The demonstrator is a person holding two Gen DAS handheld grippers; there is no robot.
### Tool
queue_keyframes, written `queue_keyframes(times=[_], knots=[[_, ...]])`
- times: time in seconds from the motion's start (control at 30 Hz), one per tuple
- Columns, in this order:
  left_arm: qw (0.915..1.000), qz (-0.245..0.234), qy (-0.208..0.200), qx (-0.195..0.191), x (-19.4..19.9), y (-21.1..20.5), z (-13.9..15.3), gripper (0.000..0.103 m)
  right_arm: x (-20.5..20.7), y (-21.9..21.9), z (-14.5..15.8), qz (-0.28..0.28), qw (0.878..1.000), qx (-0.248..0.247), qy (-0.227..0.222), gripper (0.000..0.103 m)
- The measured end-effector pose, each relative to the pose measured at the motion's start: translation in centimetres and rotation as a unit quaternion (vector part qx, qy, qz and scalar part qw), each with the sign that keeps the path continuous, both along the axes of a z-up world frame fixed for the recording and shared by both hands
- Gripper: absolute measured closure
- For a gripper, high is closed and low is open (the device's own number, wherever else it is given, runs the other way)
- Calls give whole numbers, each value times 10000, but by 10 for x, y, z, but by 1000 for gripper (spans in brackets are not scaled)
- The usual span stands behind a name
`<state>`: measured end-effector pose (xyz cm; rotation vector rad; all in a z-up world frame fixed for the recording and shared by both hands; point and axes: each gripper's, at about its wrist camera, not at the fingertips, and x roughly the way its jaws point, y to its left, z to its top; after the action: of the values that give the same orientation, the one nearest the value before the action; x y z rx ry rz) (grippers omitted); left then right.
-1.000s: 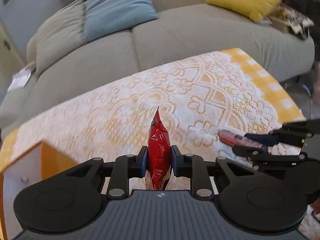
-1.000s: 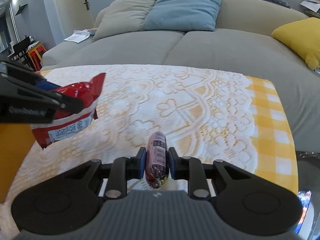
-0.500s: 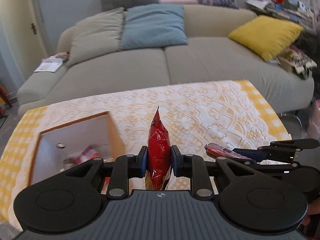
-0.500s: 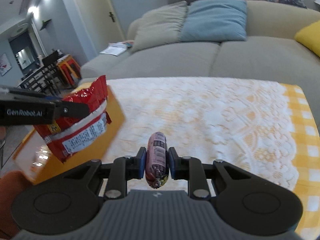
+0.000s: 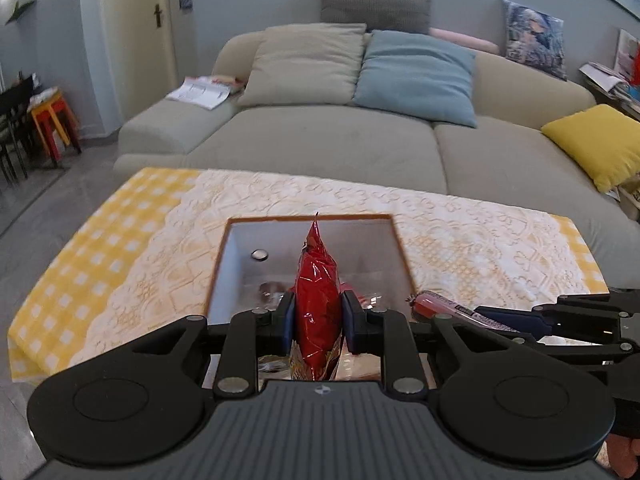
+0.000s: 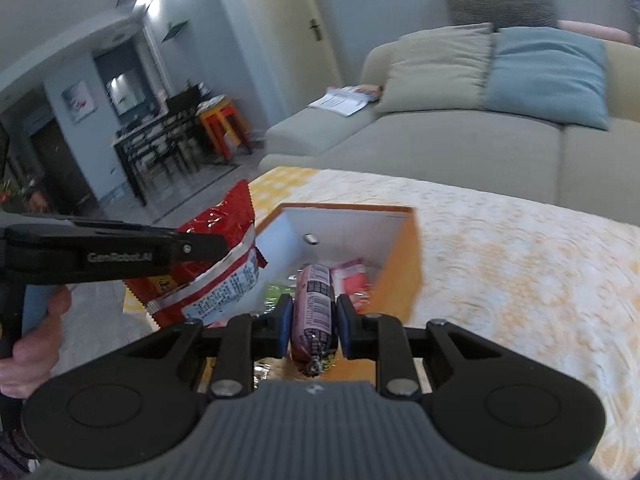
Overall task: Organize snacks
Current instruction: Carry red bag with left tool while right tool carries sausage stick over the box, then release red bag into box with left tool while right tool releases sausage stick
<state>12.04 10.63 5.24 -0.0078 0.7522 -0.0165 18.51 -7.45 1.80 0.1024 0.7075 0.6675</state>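
Both grippers are held above the open box (image 5: pixel 400 256), which stands on the lace-covered table (image 5: pixel 480 248) before the sofa (image 5: pixel 320 148).

Left gripper (image 5: pixel 318 322): jaws narrow, clamped on a red packet (image 5: pixel 318 300). The packet is gripped edge-on, long axis pointing away along the fingers, tip up. In the left view it is seen directly over the box opening, toward the near wall.

Right gripper (image 6: pixel 313 322): jaws nearly closed, clamped on a pink sausage (image 6: pixel 314 304), long axis along the fingers. In the right view the sausage is seen over the near part of the box (image 6: pixel 400 264) interior; in the left view its tip (image 5: pixel 436 306) lies just right of the box's right wall, so whether it is fully inside the rim cannot be told.

Judged: the packet is the better placed for release; the box lies below and slightly ahead of both sets of jaws.

Box contents: wrapped snacks are visible on the floor, red-and-white and green (image 6: pixel 276 294), partly hidden by the grippers. A small round disc (image 5: pixel 259 255) is seen on the far inner wall.

A hand (image 6: pixel 36 344) is seen gripping the left handle.
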Motion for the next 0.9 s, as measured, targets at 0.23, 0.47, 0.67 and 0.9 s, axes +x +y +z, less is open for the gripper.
queue_keyframes(times=[0.23, 0.47, 0.67, 0.9], knots=[[9995, 29, 276, -157, 29, 28, -27, 76, 32, 51, -16, 260, 9976, -608, 194, 82], [9985, -78, 517, 181, 49, 28, -51, 77, 63, 81, -38, 369, 9912, -1243, 267, 82], [9968, -57, 769, 201, 69, 31, -69, 77, 83, 99, -58, 450, 9858, -1582, 347, 82], [9946, -35, 1021, 166, 79, 35, -87, 76, 97, 106, -77, 475, 9815, -1787, 491, 82]])
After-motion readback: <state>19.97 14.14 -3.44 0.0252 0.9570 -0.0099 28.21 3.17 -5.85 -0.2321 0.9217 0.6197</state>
